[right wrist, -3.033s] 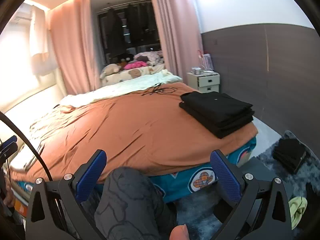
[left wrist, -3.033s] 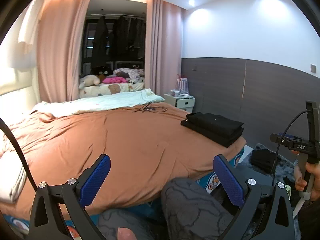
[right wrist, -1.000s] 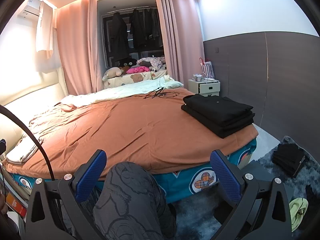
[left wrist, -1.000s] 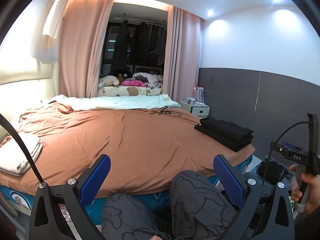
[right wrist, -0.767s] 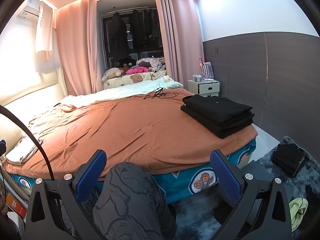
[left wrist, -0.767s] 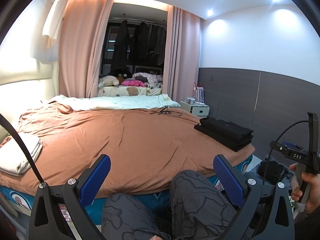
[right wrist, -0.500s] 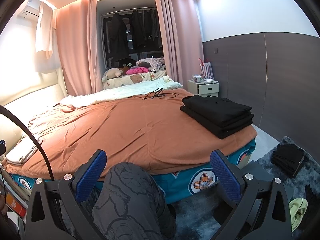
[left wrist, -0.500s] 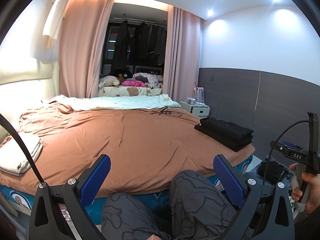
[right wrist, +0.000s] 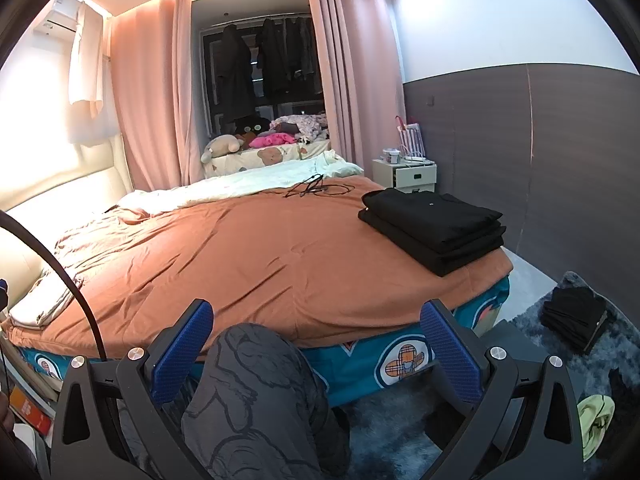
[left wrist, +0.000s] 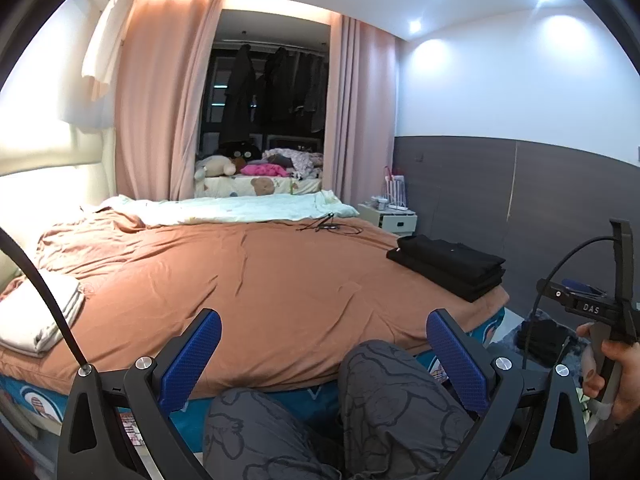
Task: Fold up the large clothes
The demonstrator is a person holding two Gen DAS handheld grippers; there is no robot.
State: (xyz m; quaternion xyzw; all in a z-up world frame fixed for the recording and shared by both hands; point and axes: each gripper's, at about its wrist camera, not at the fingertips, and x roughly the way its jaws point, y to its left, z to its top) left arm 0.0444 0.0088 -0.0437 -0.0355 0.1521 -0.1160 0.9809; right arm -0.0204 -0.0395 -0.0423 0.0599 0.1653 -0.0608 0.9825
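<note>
Since three seconds ago both cameras have tilted up and steadied, so more ceiling shows and the view has held level for the last second. The left gripper [left wrist: 323, 354] hangs low before the bed [left wrist: 280, 276], its two blue, finely ribbed fingers [left wrist: 191, 360] spread wide with nothing between them. The right gripper [right wrist: 316, 346] is held the same way, its fingers wide apart and empty. Between the fingers sit the person's knees [right wrist: 256, 392] in soft grey trousers with a dark line pattern.

The bed is covered by a smooth, lightly creased rust-orange sheet. At its right near corner lies a neat stack of folded black clothes [right wrist: 434, 224], flat and rectangular, about three layers deep. A second, smaller pile of dark clothes [right wrist: 574, 322] lies on a shaggy grey rug [right wrist: 624, 360] on the floor to the right; its folds are hard to make out. A folded pale cloth [left wrist: 34, 316] rests on the bed's left edge, partly cut off. A tangle of thin black cable [right wrist: 316, 189] lies far up the bed near a pale quilt [left wrist: 240, 208].

In the left view the person's right hand [left wrist: 612, 372] grips the other gripper's handle at the frame's edge.
</note>
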